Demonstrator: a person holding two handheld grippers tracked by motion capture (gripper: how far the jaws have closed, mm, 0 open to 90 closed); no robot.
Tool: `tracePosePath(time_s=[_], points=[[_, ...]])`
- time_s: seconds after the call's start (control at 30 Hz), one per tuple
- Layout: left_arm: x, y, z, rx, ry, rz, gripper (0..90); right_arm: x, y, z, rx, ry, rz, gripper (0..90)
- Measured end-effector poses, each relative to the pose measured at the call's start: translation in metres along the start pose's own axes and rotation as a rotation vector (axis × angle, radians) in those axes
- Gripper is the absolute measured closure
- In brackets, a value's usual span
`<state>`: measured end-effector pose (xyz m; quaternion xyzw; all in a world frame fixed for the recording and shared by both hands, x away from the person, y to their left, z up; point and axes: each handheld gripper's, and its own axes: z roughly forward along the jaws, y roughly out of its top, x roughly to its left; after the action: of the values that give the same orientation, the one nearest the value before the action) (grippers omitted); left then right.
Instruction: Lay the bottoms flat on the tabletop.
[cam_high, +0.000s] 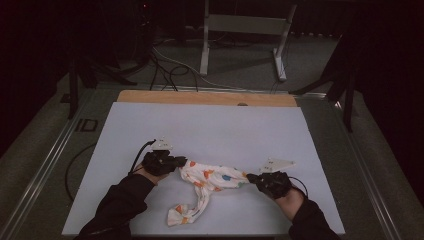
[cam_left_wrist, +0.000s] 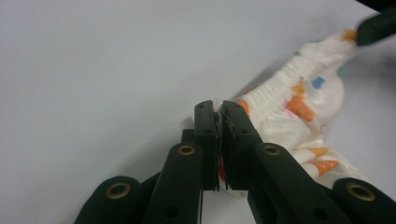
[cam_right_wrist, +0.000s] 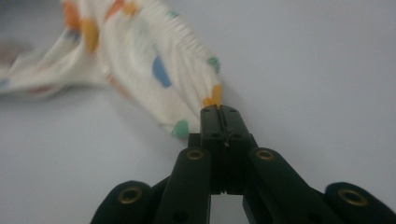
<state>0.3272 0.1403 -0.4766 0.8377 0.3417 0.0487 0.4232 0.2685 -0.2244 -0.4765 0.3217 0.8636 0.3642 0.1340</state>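
We see a small white garment (cam_high: 210, 187) printed with orange, blue and green shapes lying on the pale surface (cam_high: 210, 130), toward the near edge where the person's arms come in. It looks like a pair of child's shorts or pants with a gathered elastic waistband — the ribbed band shows plainly in both gripper views.

The left gripper (cam_high: 181, 162) is at the garment's left end, its jaws pressed together on the fabric. In the left gripper view we see the cloth (cam_left_wrist: 299, 107) pinched between the two black jaws, a thin fold of it and a bit of orange print showing in the slit. At the garment's far end in that same view, the tip of the other gripper (cam_left_wrist: 376, 28) meets the waistband.

The right gripper (cam_high: 251, 177) is at the garment's right end. In the right gripper view its jaws are closed tight on the edge of the waistband (cam_right_wrist: 154, 60), with an orange patch just above the tips.

Between the two grippers the waistband is drawn out in a line — from its middle, one leg of the garment trails toward the near edge of the surface and ends in a small crumpled cuff (cam_high: 177, 216).

Both of the person's forearms wear dark sleeves (cam_high: 120, 200). Beyond the garment, past the far edge of the surface, a wooden strip (cam_high: 205, 97) runs along it.
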Motion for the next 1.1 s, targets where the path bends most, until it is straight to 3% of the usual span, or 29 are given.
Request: tracePosePath(time_s=[0.13,0.33,0.53,0.73,0.87,1.0,1.1], points=[[-0.001,-0.006,0.003,0.003,-0.010,-0.002,86.0,0.009,-0.009,0.009,0.068,-0.014,-0.041,90.0],[-0.002,-0.011,0.004,-0.008,-0.025,-0.007,85.9,0.012,-0.016,0.026,0.141,0.004,-0.039,90.0],[-0.004,-0.010,0.003,-0.016,-0.029,-0.002,85.9,0.010,-0.015,0.027,0.151,0.028,-0.027,86.9],[-0.004,-0.009,0.001,-0.025,-0.030,-0.001,85.9,0.006,-0.002,0.017,0.102,0.043,-0.017,74.0],[-0.004,-0.008,0.001,-0.028,-0.035,0.000,85.9,0.000,0.015,0.009,0.040,0.019,-0.010,64.4],[-0.005,-0.007,0.001,-0.028,-0.036,0.009,85.9,-0.009,0.034,0.013,-0.009,0.001,0.025,63.6],[-0.006,-0.007,0.000,-0.031,-0.037,0.009,85.9,-0.011,0.043,0.026,-0.003,0.024,0.046,65.5]])
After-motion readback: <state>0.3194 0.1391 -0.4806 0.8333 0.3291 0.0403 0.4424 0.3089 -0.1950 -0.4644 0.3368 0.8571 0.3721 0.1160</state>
